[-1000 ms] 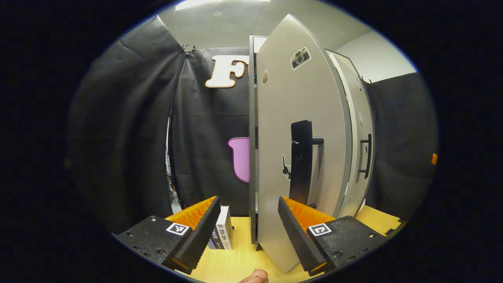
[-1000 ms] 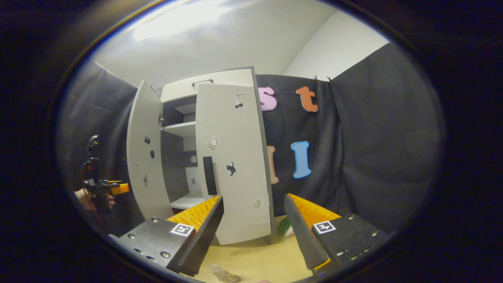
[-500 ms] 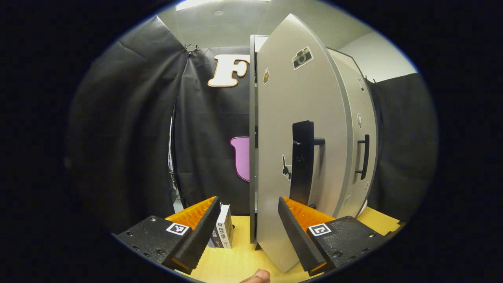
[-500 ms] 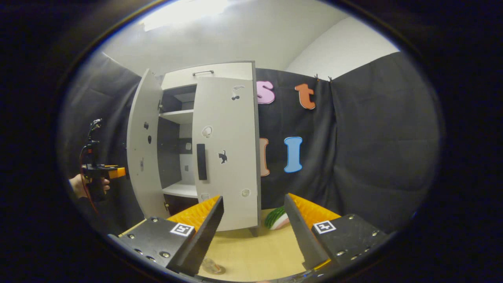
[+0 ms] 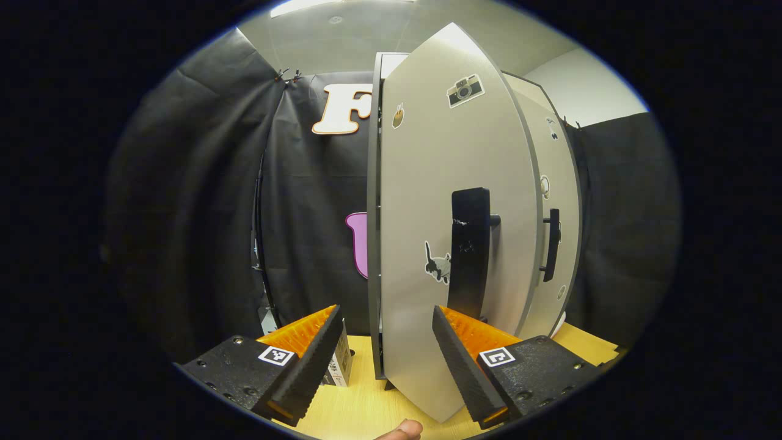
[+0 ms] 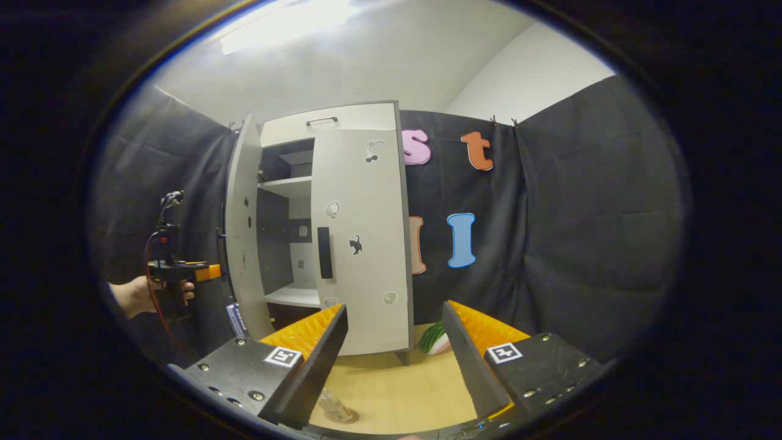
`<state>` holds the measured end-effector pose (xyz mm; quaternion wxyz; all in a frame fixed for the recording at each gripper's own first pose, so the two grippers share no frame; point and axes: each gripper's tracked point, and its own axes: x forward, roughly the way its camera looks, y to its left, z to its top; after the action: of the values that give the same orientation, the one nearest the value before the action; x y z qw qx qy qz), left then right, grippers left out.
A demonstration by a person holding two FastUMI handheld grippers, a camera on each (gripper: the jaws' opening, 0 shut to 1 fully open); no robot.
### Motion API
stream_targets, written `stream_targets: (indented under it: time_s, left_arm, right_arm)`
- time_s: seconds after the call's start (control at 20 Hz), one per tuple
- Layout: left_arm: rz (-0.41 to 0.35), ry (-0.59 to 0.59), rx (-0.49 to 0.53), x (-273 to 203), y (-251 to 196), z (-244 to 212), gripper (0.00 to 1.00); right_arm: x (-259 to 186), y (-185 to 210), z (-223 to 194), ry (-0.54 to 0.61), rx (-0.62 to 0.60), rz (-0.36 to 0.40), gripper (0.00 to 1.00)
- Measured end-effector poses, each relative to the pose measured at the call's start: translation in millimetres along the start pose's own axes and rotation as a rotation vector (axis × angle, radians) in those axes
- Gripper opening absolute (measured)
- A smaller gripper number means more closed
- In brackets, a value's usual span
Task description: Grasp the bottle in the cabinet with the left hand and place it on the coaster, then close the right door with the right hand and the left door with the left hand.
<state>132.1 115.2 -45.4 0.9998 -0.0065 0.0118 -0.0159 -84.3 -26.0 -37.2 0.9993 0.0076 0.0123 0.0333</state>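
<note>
A small clear bottle [image 6: 330,403] stands on a round coaster [image 6: 346,418] on the wooden table, low between my right gripper's fingers. My right gripper [image 6: 394,313] is open and holds nothing, set back from the grey cabinet. The cabinet's right door [image 6: 360,244] is nearly flush with the cabinet front. Its left door [image 6: 244,238] stands wide open. My left gripper [image 5: 385,315] is open and empty, close in front of the left door's outer face [image 5: 452,201], just below its black handle [image 5: 469,250]. In the right gripper view a hand holds the left gripper [image 6: 183,272] beside that door.
Books [image 5: 339,365] stand on the table left of the cabinet. A watermelon slice [image 6: 435,339] lies by the cabinet's right foot. White shelves [image 6: 293,186] show inside the cabinet. Black cloth closes in the booth behind and on both sides.
The right door has swung further towards the cabinet. The right gripper has drawn back from it. The left gripper has edged nearer to the left door's outer face.
</note>
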Motion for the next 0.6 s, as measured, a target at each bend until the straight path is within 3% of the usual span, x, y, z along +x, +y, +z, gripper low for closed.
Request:
stream_targets:
  time_s: [0.3, 0.4, 0.45, 0.6]
  left_arm:
    - [-0.025, 0.003, -0.027, 18, -21, 11, 0.95]
    - [-0.051, 0.000, -0.060, 14, -35, 18, 0.90]
    - [-0.066, -0.006, -0.073, 9, -42, 23, 0.90]
    - [-0.088, -0.003, -0.064, -9, -59, 27, 0.95]
  right_arm:
    - [-51, -5, 13, -0.023, 0.012, -0.021, 0.95]
    - [-70, -1, 19, -0.038, 0.015, -0.011, 0.95]
    - [-75, -1, 23, -0.042, 0.012, -0.008, 0.98]
    - [-93, -3, 31, -0.052, -0.008, -0.007, 0.94]
